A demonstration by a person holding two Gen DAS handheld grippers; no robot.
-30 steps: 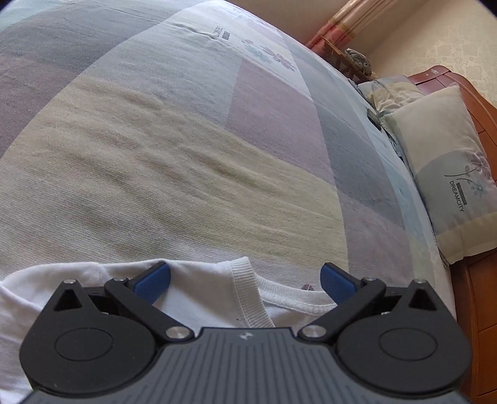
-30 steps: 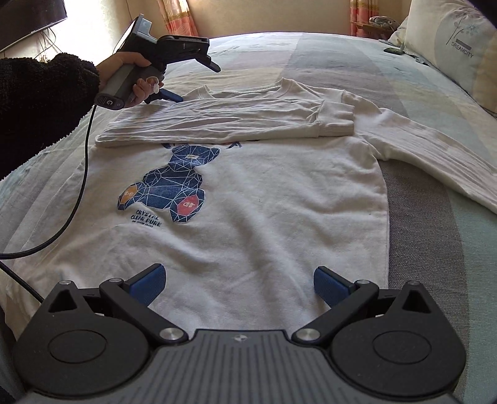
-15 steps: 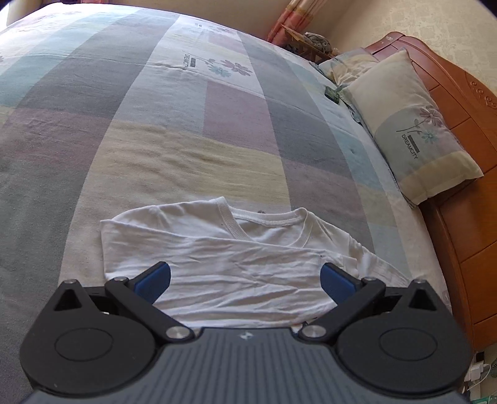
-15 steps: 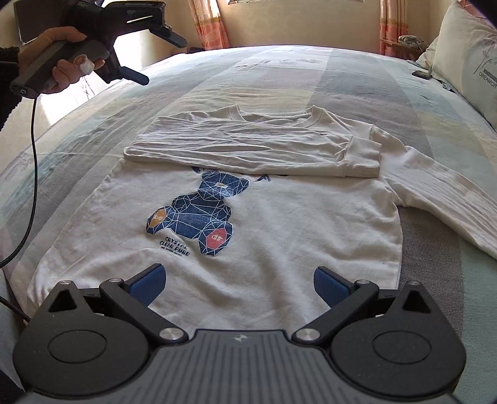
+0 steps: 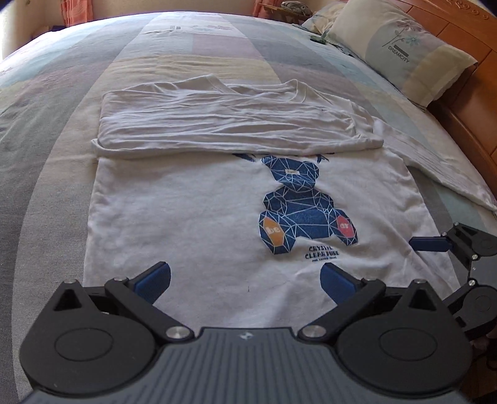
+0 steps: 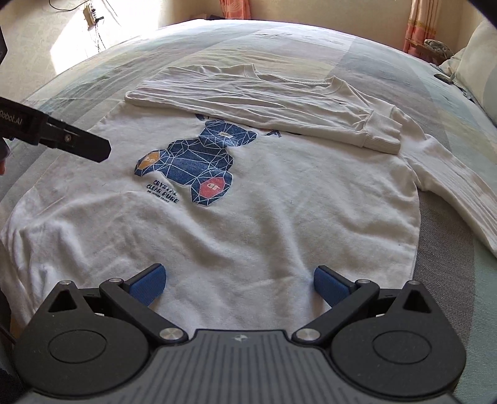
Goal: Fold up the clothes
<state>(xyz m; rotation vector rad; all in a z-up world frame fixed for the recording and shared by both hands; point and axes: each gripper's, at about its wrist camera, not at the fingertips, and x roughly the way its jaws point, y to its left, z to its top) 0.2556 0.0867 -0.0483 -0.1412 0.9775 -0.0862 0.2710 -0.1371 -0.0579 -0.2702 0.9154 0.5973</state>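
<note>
Sweatshirt (image 6: 248, 223) reads "CLEAR PURE" (pillow (image 5: 400, 52): "DREAMCITY"); left gripper (image 5: 245, 279), right gripper (image 6: 237, 284) spread, empty.

Bright daylight, soft shadows, sharp focus, fisheye-bent edges

The left hand-held gripper (image 5: 245, 278) hangs wide apart over a white sweatshirt (image 5: 192, 217) on the bed (image 5: 46, 130), gripping nothing.

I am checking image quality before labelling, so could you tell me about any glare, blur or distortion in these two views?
Left wrist view: fisheye bows the bed; the sweatshirt is sharp, no glare. Right wrist view: sun overexposes the wall top left; same bowing, dark corners.
</note>
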